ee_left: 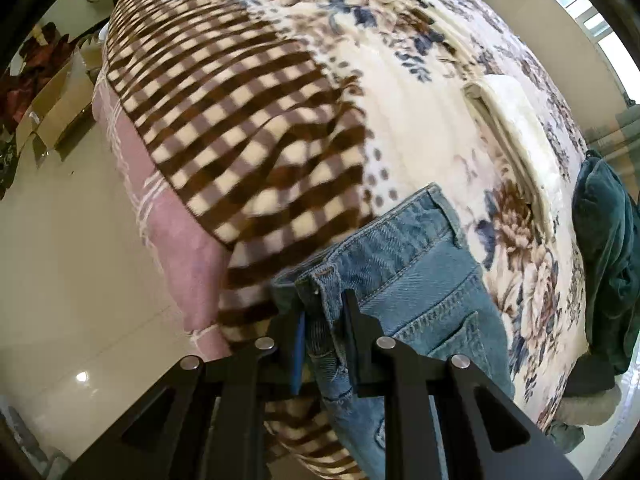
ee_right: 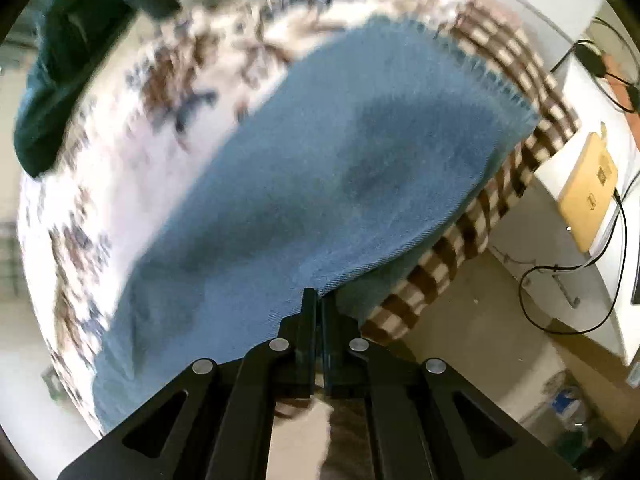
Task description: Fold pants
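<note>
Blue jeans (ee_left: 404,264) lie on a bed with a floral and brown-checked blanket (ee_left: 248,128). In the left wrist view my left gripper (ee_left: 325,312) is shut on the jeans' waistband edge near a belt loop, by the bed's near edge. In the right wrist view my right gripper (ee_right: 319,300) is shut on the side edge of a jeans leg (ee_right: 320,168), whose frayed hem (ee_right: 492,76) reaches toward the checked border of the blanket (ee_right: 452,248). The view is blurred.
A dark green garment (ee_left: 608,272) lies at the bed's right side; it also shows in the right wrist view (ee_right: 60,80). A folded white cloth (ee_left: 508,120) lies on the blanket. Cardboard boxes (ee_left: 56,108) stand on the tiled floor. A desk with a yellow envelope (ee_right: 588,192) and cables stands beside the bed.
</note>
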